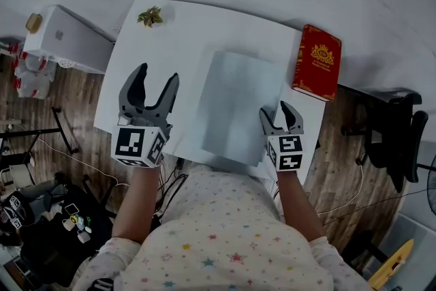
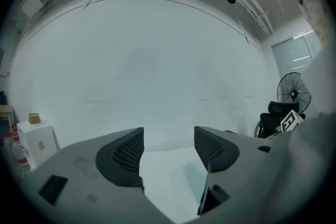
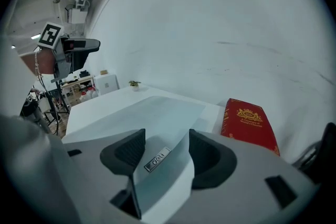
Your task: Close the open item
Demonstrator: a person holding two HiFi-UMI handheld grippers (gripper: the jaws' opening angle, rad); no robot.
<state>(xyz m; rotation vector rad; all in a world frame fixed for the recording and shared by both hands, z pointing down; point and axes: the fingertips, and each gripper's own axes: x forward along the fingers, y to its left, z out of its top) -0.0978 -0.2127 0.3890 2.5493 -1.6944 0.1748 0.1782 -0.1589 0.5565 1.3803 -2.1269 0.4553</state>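
Star-print top (image 1: 225, 242) of the person fills the near edge; both forearms reach fwd from it. Right gripper (image 1: 276, 112) (image 3: 166, 144) sits at the near right corner of the folder (image 1: 238, 105) (image 3: 157, 113), jaws apart w/ that corner btwn the ribbed black pads; can't tell if either pad touches it. Folder is thin, smooth, pale-blue translucent plastic, rectangular, w/ a small "deli" label strip at the corner in the jaws. It lies on a white rounded-corner table (image 1: 170, 44).

Left gripper (image 1: 158, 78) (image 2: 168, 147) hangs just left of the folder, grey body, jaws spread wide, nothing btwn them. Each gripper carries a black-and-white marker cube (image 1: 139, 145).

Right of the folder, near its far corner, lies a red hardback book (image 1: 317, 61) (image 3: 249, 123), closed, gold emblem on the cover. Far left of the folder, a small green plant (image 1: 150, 16) (image 3: 135, 84) stands by the table's far edge. Further left, off the table, a white boxy cabinet (image 1: 68, 37) (image 2: 37, 139). Black office chair (image 1: 395, 133) beyond the book.
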